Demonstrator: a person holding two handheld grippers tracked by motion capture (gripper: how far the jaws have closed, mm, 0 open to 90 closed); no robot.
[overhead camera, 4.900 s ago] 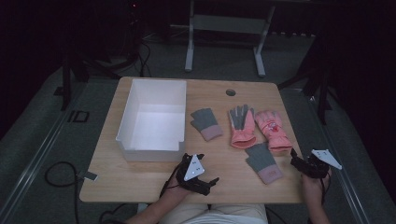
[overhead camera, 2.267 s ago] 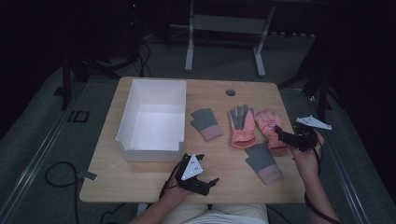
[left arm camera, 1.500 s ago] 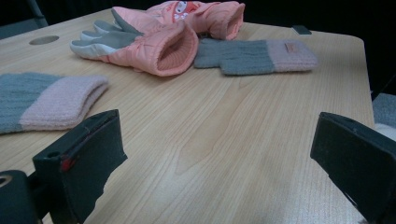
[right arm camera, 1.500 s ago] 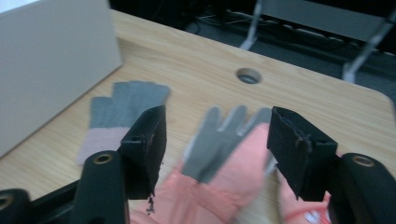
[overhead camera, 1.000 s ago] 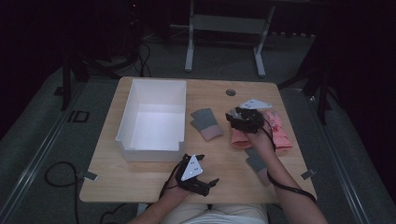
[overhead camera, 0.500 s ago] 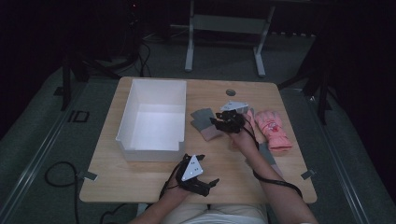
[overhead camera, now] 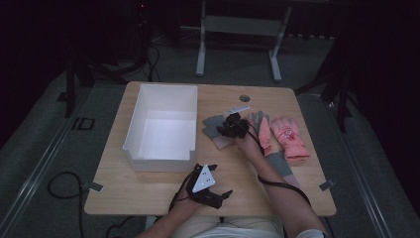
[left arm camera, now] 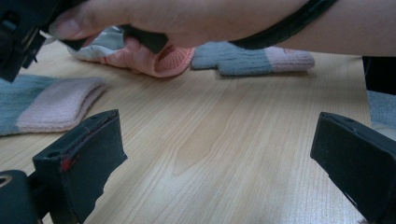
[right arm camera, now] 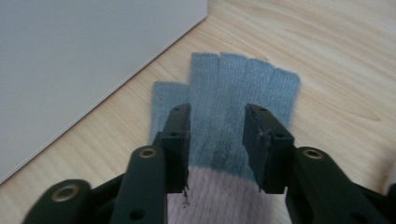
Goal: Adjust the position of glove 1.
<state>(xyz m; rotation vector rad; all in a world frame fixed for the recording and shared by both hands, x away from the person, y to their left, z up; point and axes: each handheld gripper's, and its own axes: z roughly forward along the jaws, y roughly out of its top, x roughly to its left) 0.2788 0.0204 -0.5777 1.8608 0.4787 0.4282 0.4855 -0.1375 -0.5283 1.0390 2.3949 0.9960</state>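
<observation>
Gloves are counted as four on the table point(overhead camera: 148, 196): two knitted grey ones with pink cuffs and two padded pink ones. One grey glove point(right arm camera: 233, 100) lies flat just beside the white bin point(overhead camera: 161, 130), fingers spread and pointing away from the right gripper point(right arm camera: 217, 135), pink cuff nearest to it. The second grey glove point(overhead camera: 283, 166) is seen near the table's right front, partly covered by the person's right forearm. The two pink gloves point(overhead camera: 287, 138) lie side by side at the right of the table, the nearer one with a grey palm.

Two grippers are in use, one in each hand. The right gripper is lowered over the first grey glove, its jaws set partly apart and straddling the middle of the knit; they have just been closing, and whether the pads press the fabric cannot be told. The left gripper point(overhead camera: 210, 191) is held at the table's front edge, jaws wide apart with nothing between them, bare wood shown beneath in the left gripper view.

One bin is counted, white and rectangular, standing on the left half of the table. The table is of pale wood with rounded corners, with a small round grommet point(overhead camera: 244, 98) near its far edge. The room around it is dark; grey floor, trailing cables and one metal stand point(overhead camera: 237, 29) beyond the table are made out.
</observation>
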